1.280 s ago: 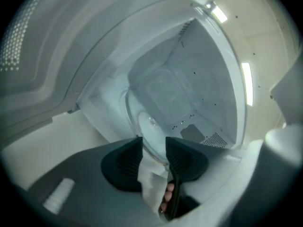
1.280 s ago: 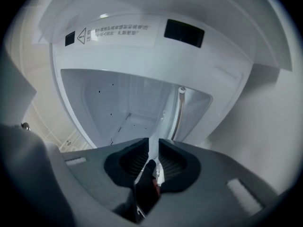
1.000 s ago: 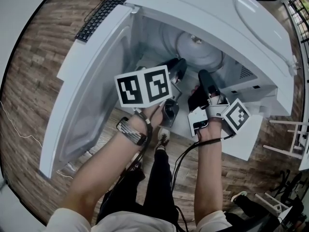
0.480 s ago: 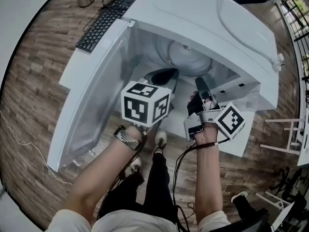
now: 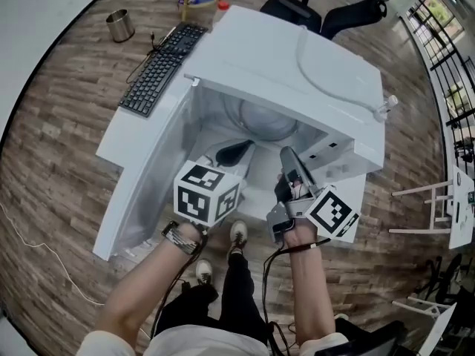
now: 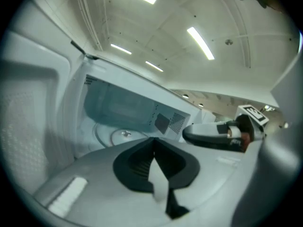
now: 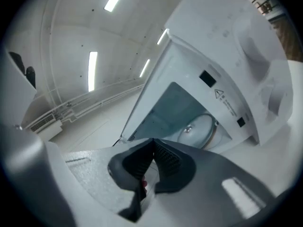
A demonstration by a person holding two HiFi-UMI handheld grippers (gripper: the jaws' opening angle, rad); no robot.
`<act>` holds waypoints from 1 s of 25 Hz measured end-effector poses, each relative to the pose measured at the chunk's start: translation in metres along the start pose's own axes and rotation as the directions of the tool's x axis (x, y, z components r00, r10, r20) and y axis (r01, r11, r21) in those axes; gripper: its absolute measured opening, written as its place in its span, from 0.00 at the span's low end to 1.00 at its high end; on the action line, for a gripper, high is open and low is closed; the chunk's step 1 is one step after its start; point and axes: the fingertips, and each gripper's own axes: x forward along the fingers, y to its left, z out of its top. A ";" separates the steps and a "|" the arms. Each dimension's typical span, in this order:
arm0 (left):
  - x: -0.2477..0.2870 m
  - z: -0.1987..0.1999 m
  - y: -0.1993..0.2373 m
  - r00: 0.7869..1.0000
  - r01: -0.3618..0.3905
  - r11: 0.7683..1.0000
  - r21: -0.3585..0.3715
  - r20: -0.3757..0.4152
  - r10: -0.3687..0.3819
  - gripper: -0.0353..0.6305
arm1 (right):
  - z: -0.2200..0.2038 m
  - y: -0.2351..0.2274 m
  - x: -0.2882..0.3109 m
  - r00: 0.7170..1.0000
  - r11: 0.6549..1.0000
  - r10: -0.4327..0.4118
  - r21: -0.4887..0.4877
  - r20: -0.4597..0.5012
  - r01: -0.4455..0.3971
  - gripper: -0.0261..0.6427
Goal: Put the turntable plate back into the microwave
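The white microwave [image 5: 282, 50] stands with its door [image 5: 145, 176] swung wide to the left. The round glass turntable plate [image 5: 263, 121] lies flat on the cavity floor, also seen in the left gripper view [image 6: 118, 136] and the right gripper view [image 7: 201, 129]. My left gripper [image 5: 234, 152] hangs at the cavity mouth, shut with nothing between its pads [image 6: 154, 143]. My right gripper [image 5: 288, 160] is beside it in front of the opening, also shut and empty [image 7: 152, 143]. Both are apart from the plate. The right gripper [image 6: 215, 135] shows level beside the left one.
A black keyboard [image 5: 156, 76] lies on the wooden floor left of the microwave, with a metal cup [image 5: 119, 26] beyond it. A black office chair [image 5: 326, 10] stands behind. A white frame [image 5: 434, 191] is at the right. The person's legs and shoes [image 5: 237, 236] are below.
Both grippers have drawn back out of the cavity towards me and risen. The plate stays on the cavity floor. The head view has pulled back, showing the whole microwave.
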 end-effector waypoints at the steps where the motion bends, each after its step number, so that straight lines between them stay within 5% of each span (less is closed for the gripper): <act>1: -0.004 0.003 -0.002 1.000 0.000 1.000 0.010 0.006 0.000 0.06 | 0.002 0.005 -0.002 1.000 1.000 -0.004 -0.025 0.001 0.004 0.04; 11: -0.045 0.049 -0.036 0.996 0.015 0.977 0.214 0.081 -0.033 0.06 | 0.024 0.065 -0.035 0.999 0.962 0.004 -0.272 0.033 0.005 0.04; 17: -0.075 0.066 -0.066 0.991 0.008 0.919 0.394 0.120 -0.060 0.06 | 0.035 0.094 -0.061 0.997 0.890 -0.032 -0.452 0.067 0.059 0.04; 25: -0.113 0.089 -0.100 0.975 0.000 0.880 0.475 0.195 -0.105 0.06 | 0.041 0.120 -0.104 0.986 0.816 -0.061 -0.561 0.154 0.138 0.04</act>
